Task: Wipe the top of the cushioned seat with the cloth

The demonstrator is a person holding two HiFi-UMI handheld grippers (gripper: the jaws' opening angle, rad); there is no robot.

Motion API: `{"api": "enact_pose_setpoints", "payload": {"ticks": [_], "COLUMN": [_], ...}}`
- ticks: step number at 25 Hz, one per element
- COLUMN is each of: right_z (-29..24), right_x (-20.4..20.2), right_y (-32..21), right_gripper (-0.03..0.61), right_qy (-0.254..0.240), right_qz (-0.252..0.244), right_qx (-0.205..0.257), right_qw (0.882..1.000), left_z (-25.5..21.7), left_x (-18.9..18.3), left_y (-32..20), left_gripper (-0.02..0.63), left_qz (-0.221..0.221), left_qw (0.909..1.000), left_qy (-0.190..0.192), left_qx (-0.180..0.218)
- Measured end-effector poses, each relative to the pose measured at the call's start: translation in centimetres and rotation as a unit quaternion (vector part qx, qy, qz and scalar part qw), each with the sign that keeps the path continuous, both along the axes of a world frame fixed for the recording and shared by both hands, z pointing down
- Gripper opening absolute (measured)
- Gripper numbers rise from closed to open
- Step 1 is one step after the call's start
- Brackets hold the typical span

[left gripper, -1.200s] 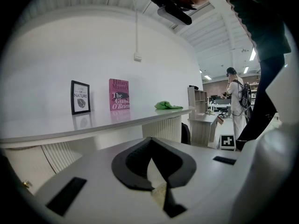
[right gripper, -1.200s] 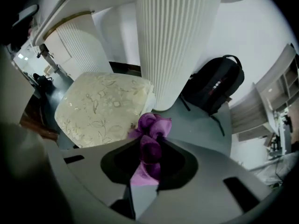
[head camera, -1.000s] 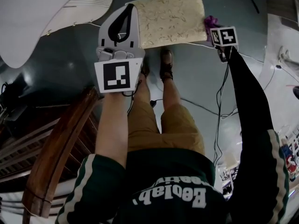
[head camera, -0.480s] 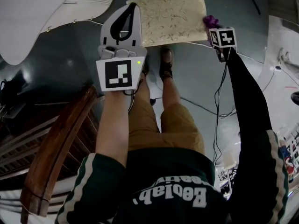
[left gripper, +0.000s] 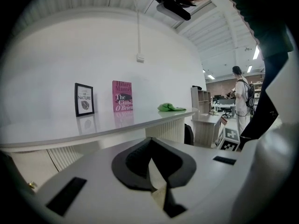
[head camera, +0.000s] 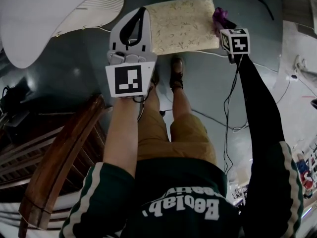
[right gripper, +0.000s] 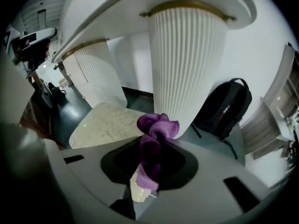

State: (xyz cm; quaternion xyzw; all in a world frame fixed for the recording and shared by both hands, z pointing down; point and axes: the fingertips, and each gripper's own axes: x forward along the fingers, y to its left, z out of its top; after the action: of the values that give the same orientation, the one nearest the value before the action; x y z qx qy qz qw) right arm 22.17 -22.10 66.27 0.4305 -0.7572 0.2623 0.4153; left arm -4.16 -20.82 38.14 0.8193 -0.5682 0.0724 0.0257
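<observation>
Right tongs [right gripper: 144, 185] grip purple cloth [right gripper: 157, 125]; left tongs [left gripper: 157, 190] closed; book [left gripper: 122, 96] "Hilary Mantel".

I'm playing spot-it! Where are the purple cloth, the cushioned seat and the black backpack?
purple cloth [right gripper: 159, 125], right gripper view, its bunched top.
cushioned seat [head camera: 183, 24], head view, middle of its patterned top.
black backpack [right gripper: 224, 107], right gripper view, its front.

The grey plastic two-jaw left gripper [head camera: 139, 13] sits at the upper middle of the head view, at the end of a bare forearm [head camera: 121, 133] stretched forward. Its jaws are closed together, nothing between them. The matching right gripper [head camera: 224, 28], at upper right on a straight dark-sleeved arm [head camera: 257, 108], pinches a crumpled purple cloth [right gripper: 156, 125].
</observation>
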Motion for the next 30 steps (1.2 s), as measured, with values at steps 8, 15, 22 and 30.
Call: {"api": "enact_pose_setpoints", "payload": {"ticks": [8,15,22,30], "right_z": [-12.6,-26.2,-38.8,-50.6], "right_x": [-4.0,-9.2,-10.0,-12.2], "right_y": [-2.3,-1.4,-2.0,-0.8], "right_gripper": [0.097,0.097,0.1,0.103], "right_qy": [-0.062,-0.094,-0.115,-0.145], "right_qz": [0.011,0.0,0.008,-0.016], "right_qx": [0.125,0.225,0.317,0.397], "right_qw": [0.99,0.97,0.942,0.906], "left_z": [-5.6,-12.3,-19.3,-26.9], "left_x": [0.0,-1.6,-0.9,-1.7], "left_y": [-1.1,-0.6,-0.9,0.9], "left_gripper": [0.014,0.014,0.014,0.014], "left_qz": [-0.005,-0.015,-0.022,-0.033], "left_qw": [0.9993,0.998,0.9947,0.9901], "left_qy": [-0.014,-0.043,-0.072,-0.07], "left_qx": [0.034,0.043,0.07,0.117]}}
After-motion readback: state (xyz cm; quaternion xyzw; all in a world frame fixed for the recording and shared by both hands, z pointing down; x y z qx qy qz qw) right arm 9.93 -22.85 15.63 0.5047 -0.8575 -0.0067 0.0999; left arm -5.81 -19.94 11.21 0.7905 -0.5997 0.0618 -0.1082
